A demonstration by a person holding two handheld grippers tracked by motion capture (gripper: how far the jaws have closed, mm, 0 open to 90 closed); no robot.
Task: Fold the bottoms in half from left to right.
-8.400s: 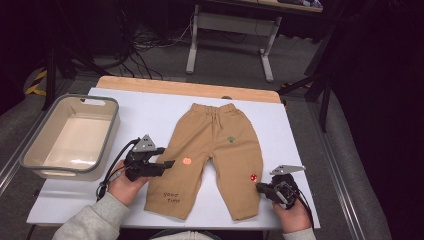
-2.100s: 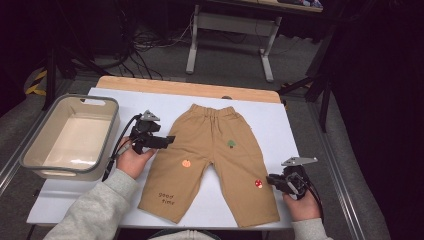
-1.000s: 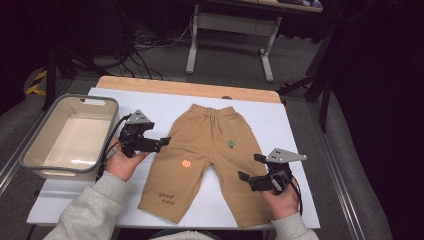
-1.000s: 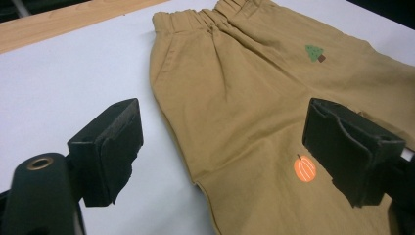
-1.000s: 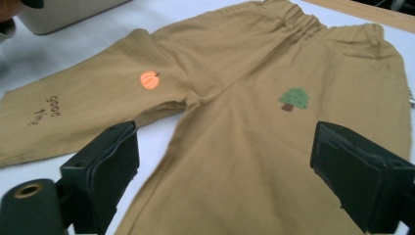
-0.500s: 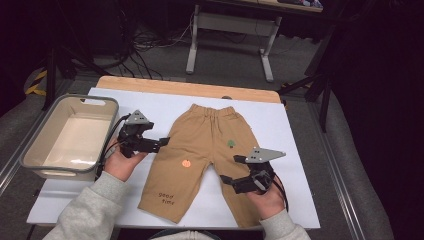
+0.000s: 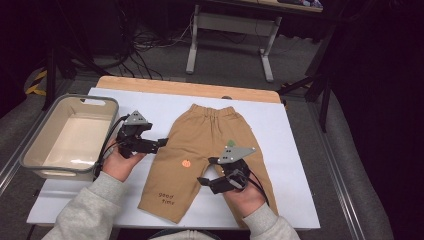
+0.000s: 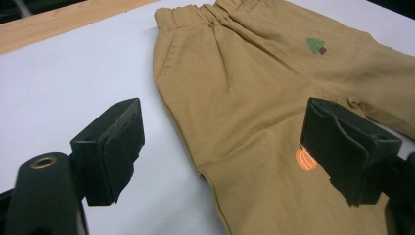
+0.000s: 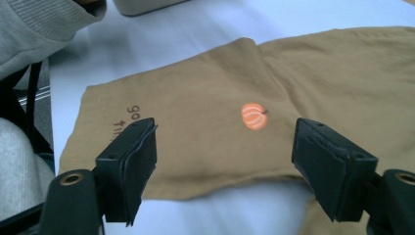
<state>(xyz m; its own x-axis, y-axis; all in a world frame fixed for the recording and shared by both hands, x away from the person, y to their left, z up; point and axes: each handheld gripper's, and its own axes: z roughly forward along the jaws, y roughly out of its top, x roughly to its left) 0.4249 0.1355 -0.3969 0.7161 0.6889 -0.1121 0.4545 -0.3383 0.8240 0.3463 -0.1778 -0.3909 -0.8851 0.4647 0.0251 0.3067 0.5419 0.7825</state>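
Tan trousers (image 7: pixel 210 150) lie flat on the white sheet (image 7: pixel 295 135) that covers my table, waistband away from me, both legs running back toward my hands. My left gripper (image 7: pixel 159 144) sits at the outer seam of one leg; in the left gripper view its jaws stand wide with nothing pressed between them, one finger (image 8: pixel 110 147) over bare sheet, the other (image 8: pixel 345 147) over cloth just beside the orange pumpkin print (image 8: pixel 305 159), and the seam edge runs between the two. There is open sheet off the outer finger, with the beige plastic bin (image 7: pixel 37 150) beyond my hand, near but apart from the gripper. My right gripper (image 7: pixel 206 182) is over the other leg, pointing across the crotch gap; its jaws have just been closing but are still open, pads pressing on nothing. In the right gripper view the inner edge of the far leg lies just ahead of the fingers (image 9: pixel 129 166), with a strip of white sheet under them, and the pumpkin sits between and beyond them. The dark lettering (image 9: pixel 128 117) near the cuff is half hidden behind one finger, so I cannot read it there. My right hand covers the lower part of the near leg in the high view, and the green tree print (image 8: pixel 315 45) is partly covered there by the gripper's grey plate.
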